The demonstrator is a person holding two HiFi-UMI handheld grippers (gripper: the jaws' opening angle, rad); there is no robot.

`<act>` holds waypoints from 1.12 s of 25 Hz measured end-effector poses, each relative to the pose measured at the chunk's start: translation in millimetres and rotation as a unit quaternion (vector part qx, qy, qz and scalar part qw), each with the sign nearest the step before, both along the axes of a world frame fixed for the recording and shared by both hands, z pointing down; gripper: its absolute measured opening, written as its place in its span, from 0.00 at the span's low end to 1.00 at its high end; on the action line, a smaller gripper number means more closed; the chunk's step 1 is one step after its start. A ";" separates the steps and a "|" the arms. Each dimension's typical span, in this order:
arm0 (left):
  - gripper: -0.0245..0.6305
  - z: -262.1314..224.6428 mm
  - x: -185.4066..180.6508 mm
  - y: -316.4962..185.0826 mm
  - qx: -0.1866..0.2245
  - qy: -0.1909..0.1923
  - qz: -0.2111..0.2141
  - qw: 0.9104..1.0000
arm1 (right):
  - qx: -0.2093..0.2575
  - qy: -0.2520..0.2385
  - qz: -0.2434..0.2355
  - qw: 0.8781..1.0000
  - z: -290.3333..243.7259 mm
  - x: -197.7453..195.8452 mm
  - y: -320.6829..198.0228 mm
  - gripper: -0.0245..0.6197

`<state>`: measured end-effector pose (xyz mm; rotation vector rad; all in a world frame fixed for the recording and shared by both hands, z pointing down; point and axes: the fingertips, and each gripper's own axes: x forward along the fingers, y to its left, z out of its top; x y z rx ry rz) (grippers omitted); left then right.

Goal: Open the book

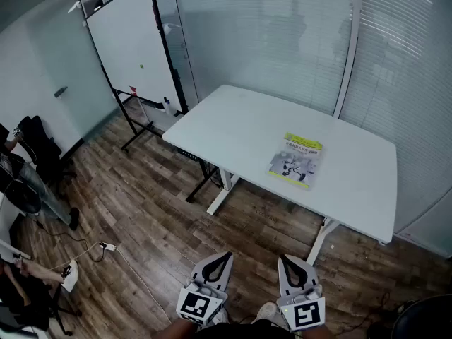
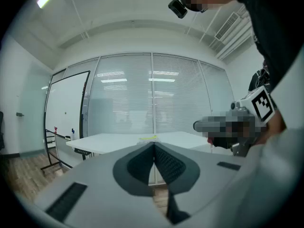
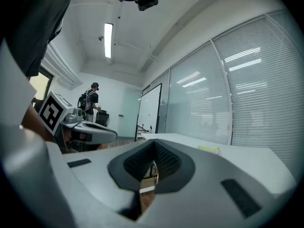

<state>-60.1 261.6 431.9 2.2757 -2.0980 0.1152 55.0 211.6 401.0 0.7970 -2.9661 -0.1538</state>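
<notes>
A closed book (image 1: 296, 160) with a yellow-green strip along its far edge lies flat on the white table (image 1: 233, 129), right of the middle. Both grippers hang low in front of me, well short of the table. My left gripper (image 1: 219, 259) is shut with nothing in it, its dark pads meeting at the tips (image 2: 154, 145). My right gripper (image 1: 289, 260) is also shut and empty, pads together (image 3: 154, 144). The book shows as a thin yellow sliver (image 2: 148, 137) in the left gripper view and at the table edge (image 3: 209, 148) in the right gripper view.
A whiteboard on a black wheeled stand (image 1: 134, 48) stands left of the table. Glass walls with blinds (image 1: 282, 34) run behind it. Wood floor (image 1: 155, 224) lies between me and the table, with a cable and power strip (image 1: 106, 246) at left. A person (image 3: 89, 101) stands far off.
</notes>
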 end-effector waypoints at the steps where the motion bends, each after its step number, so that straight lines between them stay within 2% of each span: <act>1: 0.06 -2.2 0.4 0.7 0.001 -0.001 0.000 1.000 | -0.001 0.004 0.006 1.000 1.9 1.2 -1.6 0.04; 8: 0.06 -6.6 -7.5 8.9 0.004 -0.008 -0.001 1.000 | 0.006 0.008 0.016 1.000 -0.6 -8.2 -1.0 0.04; 13: 0.06 -0.8 -20.3 22.2 -0.011 -0.003 -0.004 1.000 | -0.013 0.002 0.019 1.000 4.9 -22.3 5.1 0.05; 17: 0.06 -2.0 -37.5 33.9 -0.007 -0.008 -0.002 1.000 | -0.024 -0.002 0.027 0.999 4.3 -36.9 12.5 0.05; 22: 0.06 1.5 -55.7 45.6 -0.004 -0.016 0.014 1.000 | -0.030 0.006 0.041 0.999 11.9 -52.2 23.3 0.05; 28: 0.06 11.5 -69.8 53.3 -0.021 -0.010 0.044 0.999 | -0.064 -0.005 0.085 0.994 22.0 -58.2 25.5 0.05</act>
